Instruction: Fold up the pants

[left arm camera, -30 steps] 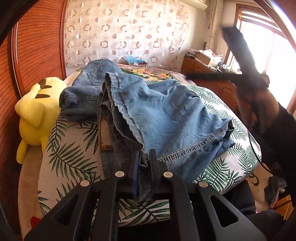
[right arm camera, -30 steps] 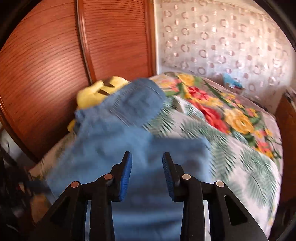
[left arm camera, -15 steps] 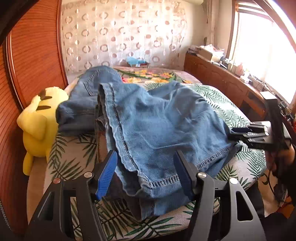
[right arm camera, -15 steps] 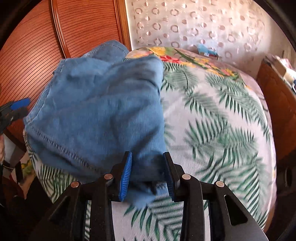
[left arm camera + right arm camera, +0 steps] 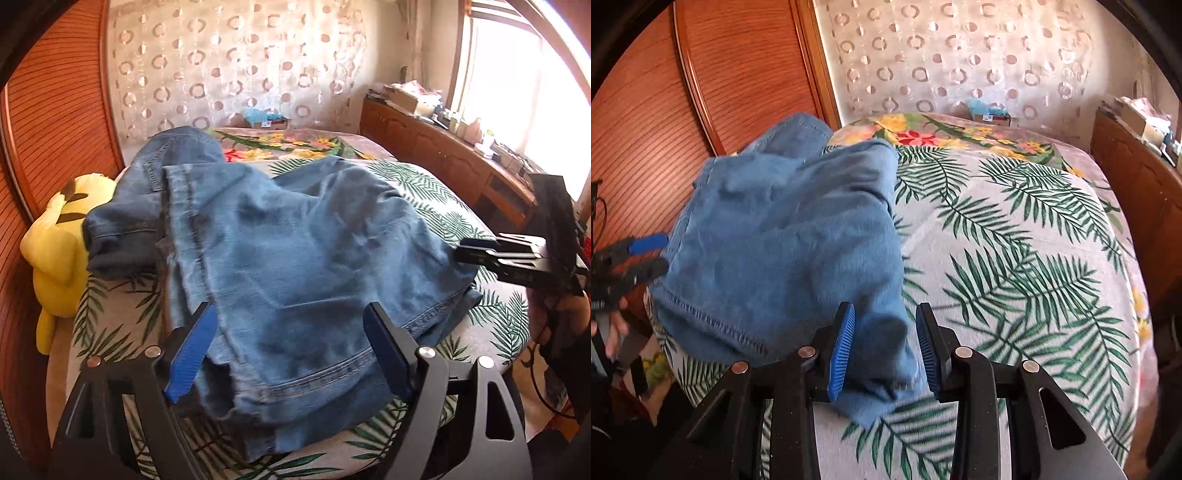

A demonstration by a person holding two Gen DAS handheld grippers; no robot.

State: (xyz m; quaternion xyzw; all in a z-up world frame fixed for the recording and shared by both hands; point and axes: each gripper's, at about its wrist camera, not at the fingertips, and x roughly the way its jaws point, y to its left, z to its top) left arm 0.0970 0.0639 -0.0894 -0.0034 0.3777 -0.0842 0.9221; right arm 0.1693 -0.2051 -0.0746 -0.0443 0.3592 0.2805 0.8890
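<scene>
Blue denim pants (image 5: 295, 266) lie folded over in a loose heap on the bed, the hem toward the near edge. My left gripper (image 5: 291, 350) is wide open just above the hem, holding nothing. My right gripper (image 5: 884, 349) is open, its jaws either side of a corner of the pants (image 5: 783, 236) without pinching it. The right gripper also shows in the left wrist view (image 5: 480, 254) at the pants' right edge. The left gripper shows in the right wrist view (image 5: 642, 254) at the pants' left edge.
The bed has a palm-leaf cover (image 5: 1015, 258). A yellow plush toy (image 5: 62, 254) lies at its left side against a wooden headboard (image 5: 55, 110). A wooden cabinet (image 5: 443, 158) with clutter runs under the window. A small box (image 5: 266, 118) sits at the far end.
My left gripper has let go of the hem, opened wide and drawn back. My right gripper came down to the pants' right corner. The pants have settled flatter on the bed.
</scene>
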